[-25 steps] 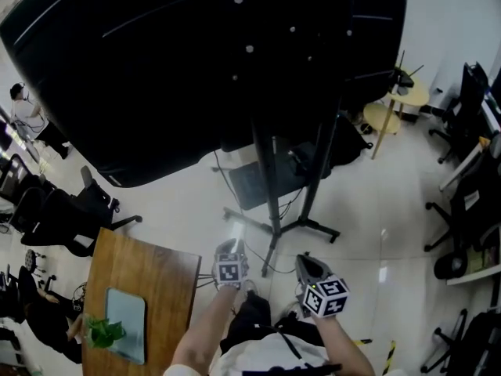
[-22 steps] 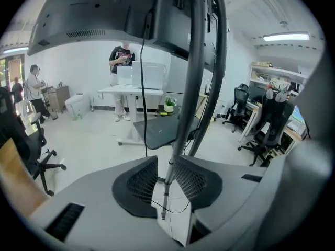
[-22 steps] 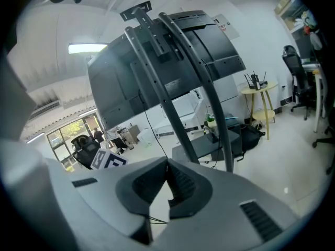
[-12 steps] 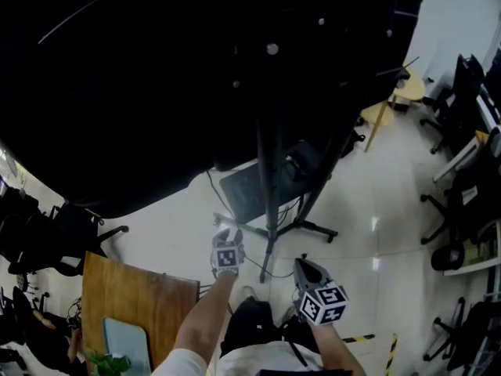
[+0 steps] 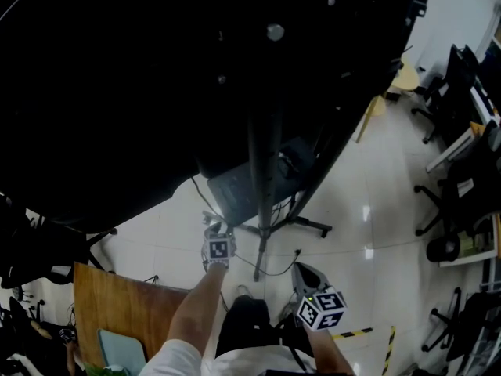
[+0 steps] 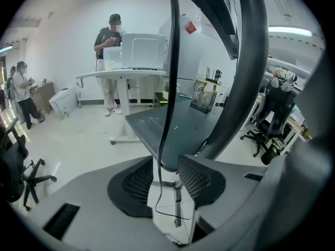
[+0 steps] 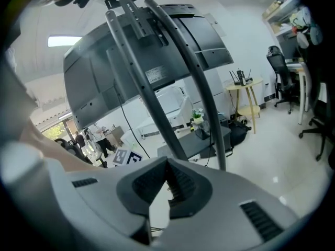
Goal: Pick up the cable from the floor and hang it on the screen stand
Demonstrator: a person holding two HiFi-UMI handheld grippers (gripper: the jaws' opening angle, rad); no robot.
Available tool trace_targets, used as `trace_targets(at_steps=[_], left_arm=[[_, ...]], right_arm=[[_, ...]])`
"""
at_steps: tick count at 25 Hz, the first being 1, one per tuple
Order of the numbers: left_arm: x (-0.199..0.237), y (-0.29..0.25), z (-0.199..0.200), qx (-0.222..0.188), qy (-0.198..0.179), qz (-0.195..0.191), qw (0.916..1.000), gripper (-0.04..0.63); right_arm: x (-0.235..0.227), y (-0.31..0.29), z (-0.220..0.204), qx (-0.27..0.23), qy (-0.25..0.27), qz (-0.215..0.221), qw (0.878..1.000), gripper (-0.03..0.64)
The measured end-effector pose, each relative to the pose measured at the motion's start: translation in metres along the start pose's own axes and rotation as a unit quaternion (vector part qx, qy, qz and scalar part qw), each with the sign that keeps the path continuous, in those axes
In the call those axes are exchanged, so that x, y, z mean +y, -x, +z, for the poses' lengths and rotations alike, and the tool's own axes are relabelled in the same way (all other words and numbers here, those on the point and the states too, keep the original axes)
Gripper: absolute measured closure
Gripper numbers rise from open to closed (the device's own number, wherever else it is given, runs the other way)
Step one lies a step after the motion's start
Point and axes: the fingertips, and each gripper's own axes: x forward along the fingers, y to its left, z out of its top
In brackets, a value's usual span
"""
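Jaws of our left gripper [image 6: 168,181] stand open around the cable [image 6: 170,61] beside the screen stand [image 6: 246,77]. Our right gripper [image 7: 167,179] has closed, empty jaws. We judge the cable light and limp, so we pinch mid-length.

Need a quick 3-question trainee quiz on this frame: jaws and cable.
1. Which gripper's jaws are shut? A) left gripper B) right gripper
2. True or false: the cable hangs between the left gripper's open jaws, unpinched.
3. What do the right gripper's jaws hold?
Key: 1 B; 2 true; 3 nothing.
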Motion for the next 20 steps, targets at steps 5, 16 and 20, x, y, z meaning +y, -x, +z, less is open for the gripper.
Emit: trace_targets(at_steps=[5, 16, 20], left_arm=[[0.006, -0.014, -0.002, 0.005, 0.002, 0.005, 1.0, 0.453], [0.002, 0.003, -0.003, 0.016, -0.027, 0.009, 0.9995, 0.571], [-0.026, 0.046, 0.007, -0.013, -0.029, -0.01, 0.9995, 0.572]], right_arm=[[-0.011, -0.005, -0.001, -0.001, -0.004, -0.01, 1.0, 0.602], [-0.01, -0.01, 0.004, 0.004, 0.005, -0.004, 1.0, 0.603], [-0.009, -0.004, 0.0, 0.02, 0.02, 0.011, 1.0, 0.603]])
